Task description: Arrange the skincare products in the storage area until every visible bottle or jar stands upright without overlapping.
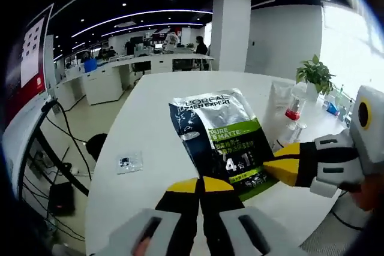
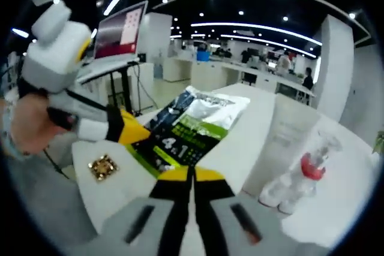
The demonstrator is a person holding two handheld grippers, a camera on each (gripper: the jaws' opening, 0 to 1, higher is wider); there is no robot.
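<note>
Both grippers are closed on the same item: the left gripper has its yellow-tipped jaws pressed together on the near bottom edge of a dark blue and green product pouch, and in the right gripper view the right gripper likewise has its jaws pinched shut on the pouch at its near edge. In the left gripper view the right gripper enters from the right side, its yellow tips meeting the pouch's lower right corner, with a hand behind it. In the right gripper view the left gripper comes in from the left, its tips at the pouch's near left corner, with a hand around its body. The pouch is held up, tilted away from both cameras, over a white table. Left of the left gripper, a small clear sachet lies flat on the table. Left of the right gripper, a small gold packet lies flat. Right of the right gripper, a clear bottle with a red band stands upright, just in front of a white pouch. Beyond the grippers in the left gripper view, the same bottle stands beside the white pouch, with a potted plant farther back. Office desks lie in the distance.
</note>
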